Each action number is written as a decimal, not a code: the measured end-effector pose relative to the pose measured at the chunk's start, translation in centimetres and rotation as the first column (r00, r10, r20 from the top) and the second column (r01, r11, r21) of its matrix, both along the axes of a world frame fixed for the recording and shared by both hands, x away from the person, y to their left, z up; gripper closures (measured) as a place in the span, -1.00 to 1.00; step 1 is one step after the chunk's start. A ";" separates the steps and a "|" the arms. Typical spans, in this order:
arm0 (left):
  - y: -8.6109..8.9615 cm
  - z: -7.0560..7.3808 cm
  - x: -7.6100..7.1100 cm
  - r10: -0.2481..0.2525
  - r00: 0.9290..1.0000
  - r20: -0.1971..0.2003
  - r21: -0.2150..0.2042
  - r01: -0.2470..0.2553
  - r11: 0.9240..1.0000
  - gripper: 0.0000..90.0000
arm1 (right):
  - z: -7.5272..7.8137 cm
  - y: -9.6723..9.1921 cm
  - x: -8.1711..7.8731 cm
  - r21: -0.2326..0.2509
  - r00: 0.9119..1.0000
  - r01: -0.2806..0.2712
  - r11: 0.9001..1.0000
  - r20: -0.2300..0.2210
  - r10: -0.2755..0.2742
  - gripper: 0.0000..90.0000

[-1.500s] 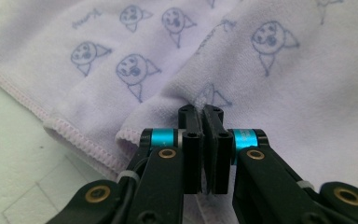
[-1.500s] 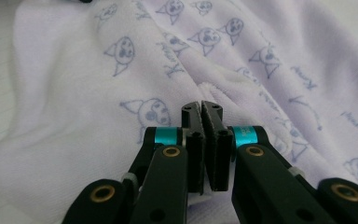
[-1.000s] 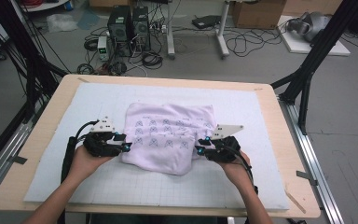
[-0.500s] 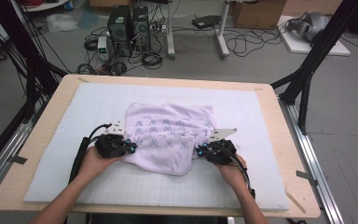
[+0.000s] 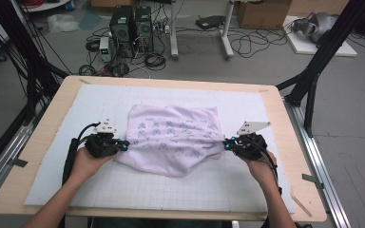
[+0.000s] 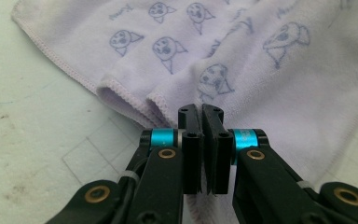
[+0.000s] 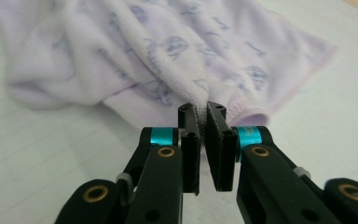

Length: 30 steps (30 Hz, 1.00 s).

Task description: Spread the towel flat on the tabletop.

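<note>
Your left tool (image 5: 123, 144) clenched on the left edge of the lilac printed cloth (image 5: 176, 137), cloth spread rumpled mid-table on the white mat (image 5: 247, 185), your right tool (image 5: 227, 144) gripping its right edge, fabric bunched between both

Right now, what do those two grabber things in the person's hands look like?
Each one is mostly black. The left gripper and the right gripper both have two flat black jaws, shiny blue rings beside them, and little brass-coloured rivets on the black arms. From above, a grey three-cornered plate sits on top of each, and a black cable loops back from it. The forearms are bare, with no sleeves showing.
</note>
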<state>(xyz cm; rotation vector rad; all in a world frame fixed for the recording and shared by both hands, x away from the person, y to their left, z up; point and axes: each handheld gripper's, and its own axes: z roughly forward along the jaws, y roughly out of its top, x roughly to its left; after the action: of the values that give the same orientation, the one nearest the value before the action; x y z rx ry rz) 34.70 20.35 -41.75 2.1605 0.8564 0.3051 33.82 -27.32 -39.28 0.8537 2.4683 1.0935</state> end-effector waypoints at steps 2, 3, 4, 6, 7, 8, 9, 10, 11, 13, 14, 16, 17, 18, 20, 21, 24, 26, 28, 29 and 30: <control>-0.1 -0.4 0.6 0.015 1.000 -0.014 -0.008 -0.015 1.000 0.92 | -0.3 -0.3 0.9 -0.005 1.000 0.018 1.000 -0.016 -0.018 0.88; -0.1 -0.6 0.8 0.019 1.000 -0.021 -0.006 -0.019 1.000 0.91 | -0.6 -0.2 1.5 -0.004 0.999 0.029 1.000 -0.024 -0.029 0.88; -0.1 -0.8 1.1 0.023 0.999 -0.028 -0.004 -0.023 1.000 0.91 | -0.8 -0.1 1.8 -0.009 0.999 0.032 0.999 -0.030 -0.032 0.88; 0.0 -0.9 1.2 0.023 0.999 -0.030 -0.011 -0.023 1.000 0.90 | -1.3 0.4 2.4 -0.015 0.999 0.033 0.999 -0.036 -0.034 0.87; 0.1 -0.8 1.1 0.022 0.999 -0.027 -0.017 -0.023 1.000 0.87 | -1.4 0.5 2.6 -0.012 0.999 0.031 0.999 -0.034 -0.031 0.85; 0.2 -0.6 0.9 0.018 1.000 -0.024 -0.020 -0.019 1.000 0.82 | -1.4 0.7 2.6 -0.002 0.999 0.028 1.000 -0.031 -0.028 0.82; 0.3 -0.3 0.8 0.015 1.000 -0.021 -0.026 -0.015 1.000 0.71 | -1.3 0.7 2.4 -0.002 0.999 0.026 1.000 -0.026 -0.026 0.76; 0.5 0.0 0.6 0.018 1.000 -0.014 -0.037 -0.019 0.999 0.61 | -1.1 0.7 2.2 0.004 1.000 0.026 1.000 -0.014 -0.026 0.70; 0.7 0.2 0.4 0.015 1.000 -0.012 -0.044 -0.016 0.999 0.55 | -0.7 0.7 1.8 0.024 1.000 0.021 1.000 -0.004 -0.021 0.63; 1.0 0.6 0.0 0.014 1.000 0.003 -0.059 -0.014 0.998 0.42 | -0.1 0.6 1.1 0.053 1.000 0.013 0.998 0.010 -0.014 0.51; 1.0 0.9 -0.2 0.008 1.000 0.011 -0.057 -0.008 0.998 0.36 | 0.1 0.7 0.7 0.072 1.000 -0.005 0.997 0.008 0.004 0.48; 1.1 1.2 -0.5 -0.008 1.000 0.023 -0.057 0.009 0.998 0.30 | 0.6 1.1 -0.4 0.071 0.999 -0.030 0.997 0.028 0.028 0.43; 1.1 1.3 -0.6 -0.010 1.000 0.027 -0.057 0.011 0.998 0.27 | 0.6 1.4 -0.9 0.077 0.998 -0.042 0.996 0.039 0.039 0.42; 1.0 1.3 -0.7 -0.017 0.999 0.030 -0.053 0.019 0.998 0.27 | 0.7 1.6 -1.2 0.080 0.998 -0.052 0.995 0.045 0.049 0.40; 0.8 1.2 -0.9 -0.034 0.999 0.029 -0.039 0.035 0.999 0.25 | 0.4 2.6 -1.9 0.075 0.996 -0.082 0.994 0.053 0.078 0.32; 0.7 1.1 -1.0 -0.035 0.999 0.029 -0.038 0.036 0.999 0.24 | 0.3 3.0 -2.2 0.073 0.995 -0.089 0.993 0.050 0.085 0.25; 0.5 0.5 -0.8 -0.037 0.999 0.013 -0.028 0.037 0.999 0.19 | -0.5 4.0 -2.4 0.068 0.995 -0.098 0.993 0.039 0.096 0.17; 0.4 0.1 -0.6 -0.032 0.999 0.002 -0.023 0.032 0.999 0.18 | -1.1 4.6 -2.3 0.054 0.994 -0.106 0.993 0.027 0.105 0.13; 0.3 -0.3 -0.4 -0.032 0.999 -0.011 -0.009 0.032 0.999 0.18 | -1.5 5.2 -2.1 0.043 0.994 -0.110 0.993 0.015 0.109 0.12; 0.2 -0.5 -0.3 -0.033 0.999 -0.015 -0.004 0.033 0.999 0.19 | -1.8 5.4 -2.1 0.037 0.994 -0.108 0.993 0.013 0.108 0.11; 0.0 -0.7 -0.2 -0.037 0.999 -0.019 0.005 0.037 0.999 0.20 | -2.0 5.7 -2.0 0.034 0.994 -0.110 0.993 0.013 0.110 0.11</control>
<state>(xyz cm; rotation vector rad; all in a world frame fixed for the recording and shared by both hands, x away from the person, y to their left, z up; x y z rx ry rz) 34.47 20.38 -42.47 2.1844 0.8266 0.2688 31.86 -21.65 -41.26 0.7272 2.5200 1.1783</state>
